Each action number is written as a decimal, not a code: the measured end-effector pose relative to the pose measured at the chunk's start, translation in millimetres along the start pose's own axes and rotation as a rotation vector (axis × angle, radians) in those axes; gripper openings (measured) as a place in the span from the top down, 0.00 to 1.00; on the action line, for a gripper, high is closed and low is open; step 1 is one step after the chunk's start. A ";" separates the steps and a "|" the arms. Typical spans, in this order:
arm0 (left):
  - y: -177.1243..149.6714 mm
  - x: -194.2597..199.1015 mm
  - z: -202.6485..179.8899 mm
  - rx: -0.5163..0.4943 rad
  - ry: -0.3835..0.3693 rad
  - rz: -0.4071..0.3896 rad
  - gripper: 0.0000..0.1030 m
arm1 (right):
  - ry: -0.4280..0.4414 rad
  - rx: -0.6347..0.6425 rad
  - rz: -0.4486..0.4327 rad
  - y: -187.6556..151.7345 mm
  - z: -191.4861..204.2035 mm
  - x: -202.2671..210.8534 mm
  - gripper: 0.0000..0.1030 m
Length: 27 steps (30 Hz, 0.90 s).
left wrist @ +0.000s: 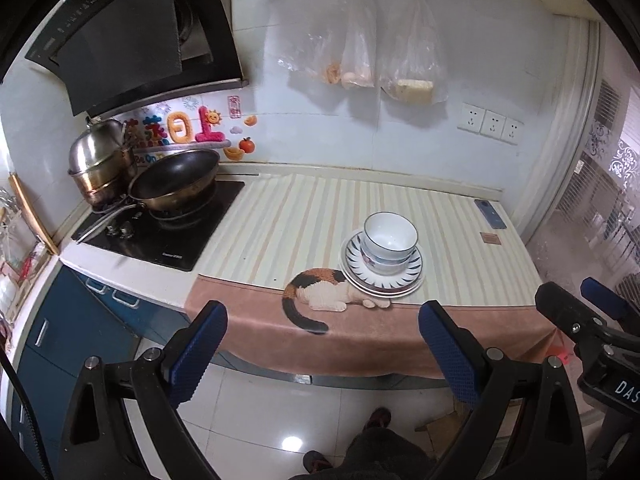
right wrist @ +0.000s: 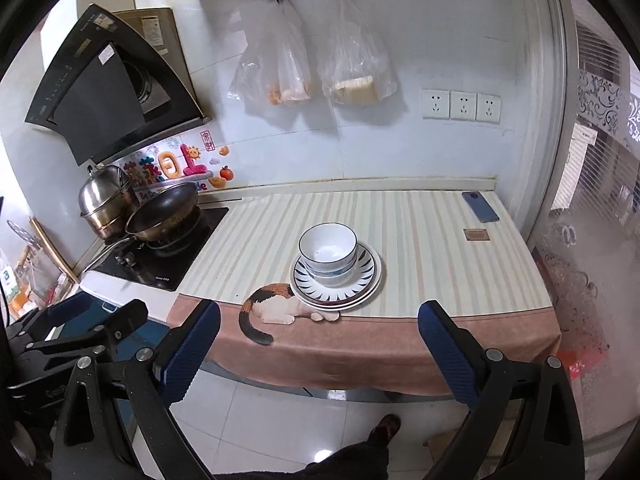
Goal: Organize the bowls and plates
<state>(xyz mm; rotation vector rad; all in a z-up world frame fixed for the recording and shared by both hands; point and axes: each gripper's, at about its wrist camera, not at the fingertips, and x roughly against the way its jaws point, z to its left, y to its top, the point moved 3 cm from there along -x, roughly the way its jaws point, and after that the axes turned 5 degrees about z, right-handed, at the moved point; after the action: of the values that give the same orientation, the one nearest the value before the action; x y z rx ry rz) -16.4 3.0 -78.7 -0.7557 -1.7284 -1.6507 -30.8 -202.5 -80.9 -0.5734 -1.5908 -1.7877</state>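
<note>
Striped cloth (right wrist: 420,240) is covering the counter, its brown border with a printed calico cat (right wrist: 276,306) being draped over the front edge at six o'clock. Open room is being left on the cloth at three o'clock of the dishes, as far as the phone (right wrist: 480,206) lying near the back corner, and at nine o'clock toward the cooktop (right wrist: 168,252), where a wok (right wrist: 164,212) and a steel steamer pot (right wrist: 106,204) are being kept.

White plates (right wrist: 362,284) with a blue-rayed rim are being kept stacked near the front of the counter, overlapping the cat's head, and two bowls (right wrist: 328,246) are being nested on them, so the whole set is occupying one compact pile; this looks like the tidy arrangement the task is asking for, or nearly so.

Both tools are being held back over the floor, well apart from the stack, probably because nothing is being carried. The left gripper (left wrist: 324,356) is being kept wide open and is holding nothing; the right gripper (right wrist: 320,354) is likewise being held spread wide and empty. Each is being seen beside the other at the frame edge. The front edge is lying between the grippers and the pile, so any reach is having to clear the hanging border first.
</note>
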 end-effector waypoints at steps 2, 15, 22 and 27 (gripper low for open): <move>-1.0 3.2 0.3 0.001 0.012 -0.002 0.05 | 0.017 0.001 0.007 -1.6 1.0 1.6 0.02; 11.4 11.8 -6.2 0.032 0.039 -0.022 0.05 | 0.023 0.051 -0.018 22.2 -9.2 3.6 0.01; 12.5 20.6 -6.1 0.018 0.027 -0.040 0.05 | -0.003 0.027 -0.040 23.1 -13.1 12.3 0.01; 11.9 26.4 -4.0 0.004 0.024 -0.048 0.05 | -0.017 0.017 -0.044 15.5 -10.7 18.2 0.01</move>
<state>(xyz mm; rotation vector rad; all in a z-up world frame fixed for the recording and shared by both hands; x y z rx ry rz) -24.0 -0.8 -50.7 -0.6947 -1.7454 -1.6816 -30.9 -216.9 -59.0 -0.5512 -1.6406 -1.8044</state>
